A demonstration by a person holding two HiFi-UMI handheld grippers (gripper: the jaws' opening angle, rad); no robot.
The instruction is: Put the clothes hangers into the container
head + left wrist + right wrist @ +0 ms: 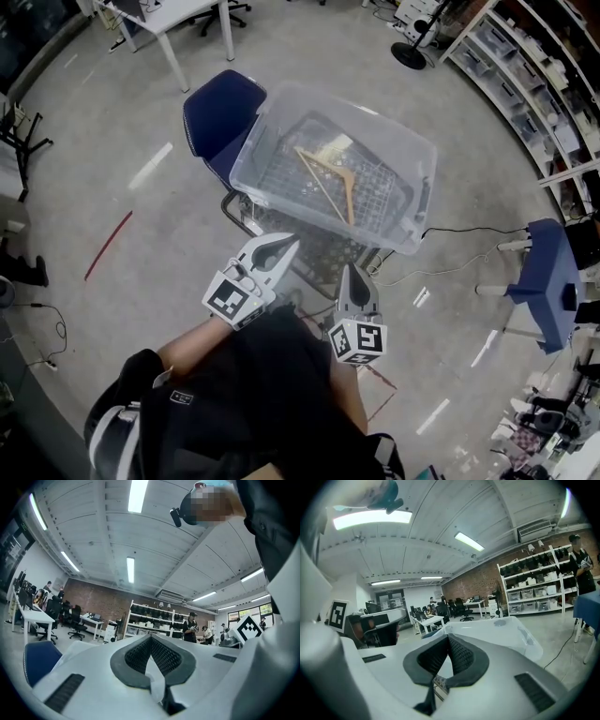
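A clear plastic container [409,150] rests on a blue chair [217,114]. One wooden clothes hanger [330,180] lies inside it on the bottom. My left gripper [287,247] hovers just short of the container's near wall, shut and empty. My right gripper [350,273] is beside it to the right, also shut with nothing in it. In the left gripper view the left gripper [150,637] has its pads meeting at the tip. The right gripper view shows the right gripper [449,638] likewise shut, with the container [506,631] just beyond it.
A black wire rack [323,248] shows under the container's near edge. A white table [173,23] stands at the far left, a floor fan [410,52] and shelving [539,80] at the far right. A blue stand [548,272] and a floor cable [450,269] lie to the right.
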